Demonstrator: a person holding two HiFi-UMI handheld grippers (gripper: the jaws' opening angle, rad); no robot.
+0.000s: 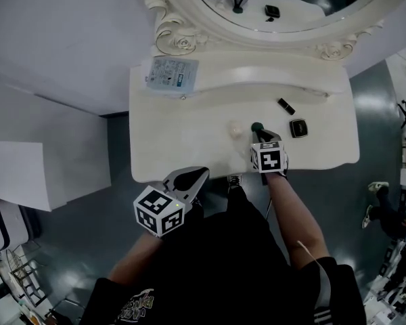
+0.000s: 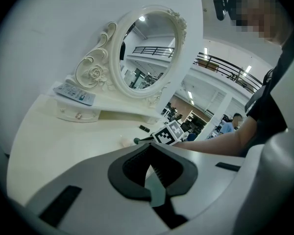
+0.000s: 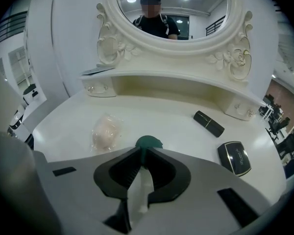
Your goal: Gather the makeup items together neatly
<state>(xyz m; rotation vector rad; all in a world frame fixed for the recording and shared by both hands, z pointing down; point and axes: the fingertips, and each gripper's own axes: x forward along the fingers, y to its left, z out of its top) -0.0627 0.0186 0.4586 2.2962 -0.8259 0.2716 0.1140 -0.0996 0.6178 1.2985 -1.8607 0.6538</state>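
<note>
Right gripper (image 3: 141,152): fingers pinch green-topped stick (image 3: 148,142), on or just above bench (image 3: 157,114), between sponge (image 3: 106,131) and compact (image 3: 235,156).
Step looks like: you move stick.
Next: set it beside compact and lipstick (image 3: 208,123).
Left gripper (image 2: 149,152): fingers pressed together, empty.

Right gripper (image 3: 139,153) hides all below the green cap (image 3: 148,142).

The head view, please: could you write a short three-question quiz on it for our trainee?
1. True or false: the left tongs hold the black compact.
2. What do the right tongs grip? A the packet; B the green-tipped item; C the wrapped sponge.
3. Which lies nearer the mirror, the black tube or the compact?
Key: 1 false; 2 B; 3 the black tube.
</note>
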